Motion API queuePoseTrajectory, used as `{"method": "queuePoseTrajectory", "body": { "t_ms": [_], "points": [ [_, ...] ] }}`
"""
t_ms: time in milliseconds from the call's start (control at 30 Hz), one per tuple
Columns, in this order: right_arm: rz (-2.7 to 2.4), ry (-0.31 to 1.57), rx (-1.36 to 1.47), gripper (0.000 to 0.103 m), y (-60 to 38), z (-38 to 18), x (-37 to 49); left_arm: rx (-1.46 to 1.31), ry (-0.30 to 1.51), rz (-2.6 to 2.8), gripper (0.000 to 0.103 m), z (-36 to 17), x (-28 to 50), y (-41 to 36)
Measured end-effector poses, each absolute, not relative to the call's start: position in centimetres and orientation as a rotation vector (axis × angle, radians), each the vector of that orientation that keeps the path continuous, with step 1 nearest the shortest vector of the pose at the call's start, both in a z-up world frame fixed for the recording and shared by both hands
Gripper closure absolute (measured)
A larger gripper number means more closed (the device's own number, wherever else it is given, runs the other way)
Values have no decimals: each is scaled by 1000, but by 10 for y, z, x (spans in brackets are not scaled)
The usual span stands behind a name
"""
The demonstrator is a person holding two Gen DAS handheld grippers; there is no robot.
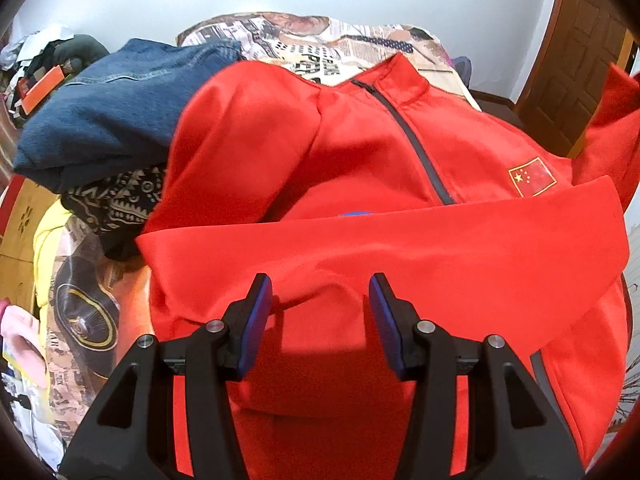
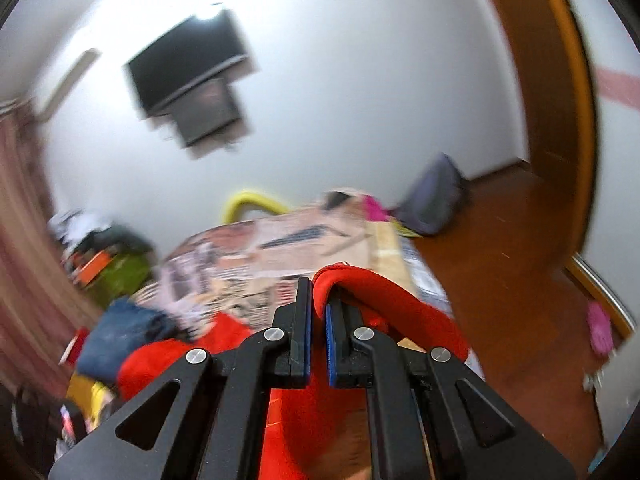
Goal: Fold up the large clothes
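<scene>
Pinching a fold of the red zip-front fleece jacket [image 2: 360, 292], the right gripper [image 2: 318, 308] held it aloft; the left gripper [image 1: 320, 300] hung spread and empty over the sleeve lying across the jacket's front. Best to carry the fabric over smoothly—folded blue denim jeans [image 1: 104, 112] crowded the bed [image 1: 320, 40] at ten o'clock.

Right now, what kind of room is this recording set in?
Most likely a bedroom: clothes such as the red jacket lie on a bed with a printed cover, a television hangs on the wall, and there is a wooden door.
</scene>
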State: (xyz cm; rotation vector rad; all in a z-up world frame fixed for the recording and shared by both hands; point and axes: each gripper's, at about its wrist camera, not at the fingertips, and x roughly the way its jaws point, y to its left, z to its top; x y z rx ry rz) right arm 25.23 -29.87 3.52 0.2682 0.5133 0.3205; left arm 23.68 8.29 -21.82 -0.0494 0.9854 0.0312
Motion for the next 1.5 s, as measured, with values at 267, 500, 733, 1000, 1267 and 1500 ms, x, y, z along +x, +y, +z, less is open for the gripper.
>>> {"method": "queuePoseTrajectory", "body": {
  "t_ms": [267,500,733,1000,1267,1500],
  "points": [
    [563,711,96,98,-207,-8,237,-68,972,55,53,-213,220,98],
    [619,969,22,98,-166,-84,230,-35,980,65,53,-220,207,99],
    [608,1075,33,86,-168,-93,223,-7,991,29,50,-222,204,86],
    [515,951,87,48,-203,-69,205,57,904,-122,47,-175,239,41],
    [339,891,142,47,-257,-65,213,138,830,-378,41,-125,280,-45],
    [207,931,167,47,-283,-92,232,330,850,-526,41,-134,301,-137]
  ]
}}
